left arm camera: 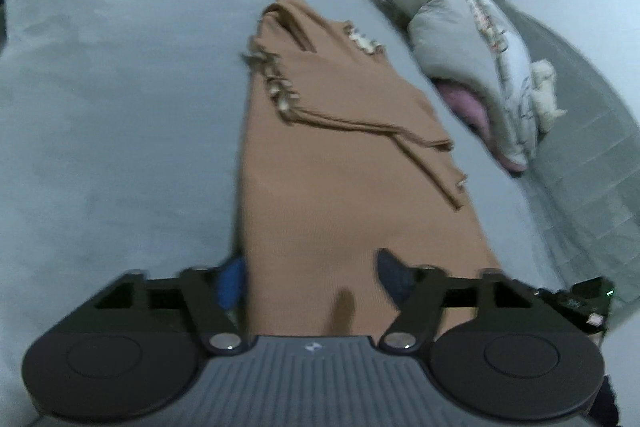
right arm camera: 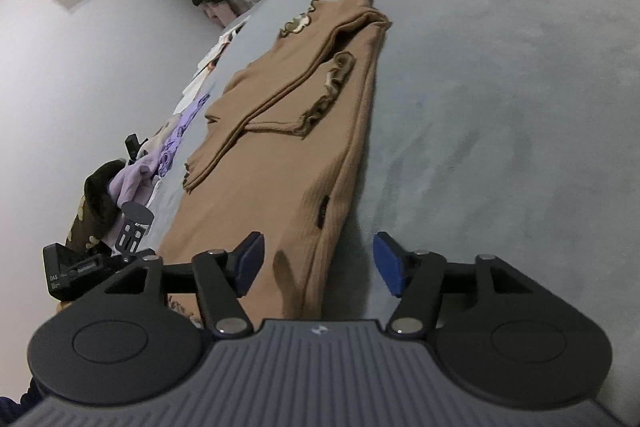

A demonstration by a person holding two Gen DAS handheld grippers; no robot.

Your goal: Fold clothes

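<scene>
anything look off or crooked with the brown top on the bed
Nothing damaged or spilled. The brown top lies flat on the grey bed, sleeves folded in; one sleeve crosses it at a slant, its ruffled cuff bunched.

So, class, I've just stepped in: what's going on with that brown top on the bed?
A person holding a gripper in each hand is folding a brown top laid flat on a grey bed. Its frilled sleeves are already folded in across the body. The left gripper and right gripper are both open at the near hem, one at each corner, with nothing clamped. A loose pile of other clothes lies beside the bed's edge.
</scene>
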